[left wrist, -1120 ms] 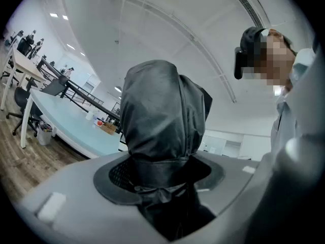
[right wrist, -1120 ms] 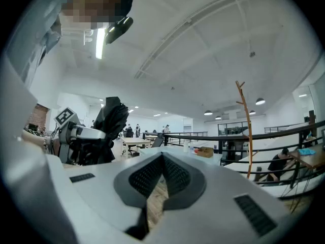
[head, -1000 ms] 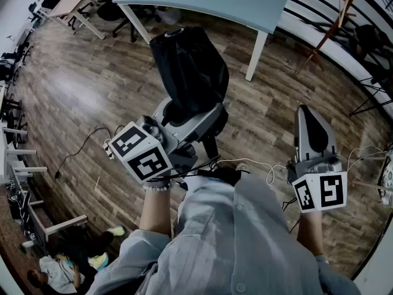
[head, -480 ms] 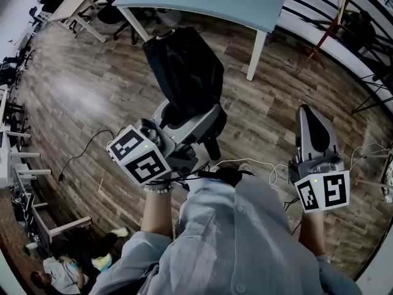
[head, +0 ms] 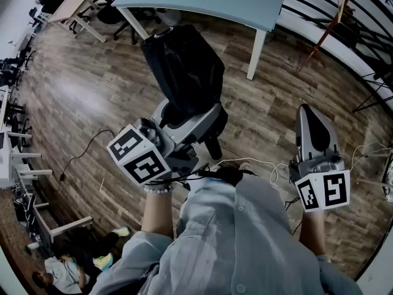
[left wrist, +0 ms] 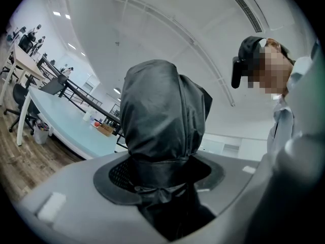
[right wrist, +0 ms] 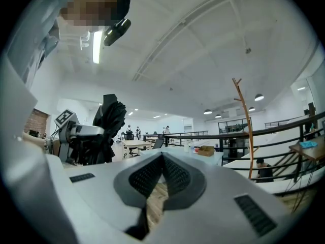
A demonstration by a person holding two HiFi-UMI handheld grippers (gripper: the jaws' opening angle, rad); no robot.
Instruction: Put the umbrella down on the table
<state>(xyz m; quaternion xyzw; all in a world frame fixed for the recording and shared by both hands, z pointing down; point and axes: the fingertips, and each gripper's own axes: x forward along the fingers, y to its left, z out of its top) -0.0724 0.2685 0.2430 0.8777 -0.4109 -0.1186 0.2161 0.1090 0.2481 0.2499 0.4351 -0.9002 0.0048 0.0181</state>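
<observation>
Hardly anything has been shifted since a second ago: both grippers are kept where they were, and only the top of the umbrella (head: pixel 184 66) is seen a touch further left in the head view. A small box (left wrist: pixel 105 130) is seen on the table (head: pixel 233 2) in the left gripper view; what is in it cannot be told. The wooden floor (head: pixel 92 91) between the person and the table is crossed by a dark cable (head: pixel 77 155), and a coat stand (right wrist: pixel 247 131) and a railing (right wrist: pixel 284 128) are seen off to the right. The black, folded umbrella is clamped in the left gripper (head: pixel 190 120), whose jaws are held wide around the bunched fabric. It is carried in the air above the floor, its top close to the table's near edge but not laid on it. The right gripper (head: pixel 312 125) is held well apart from it, jaws brought together with nothing between them.
</observation>
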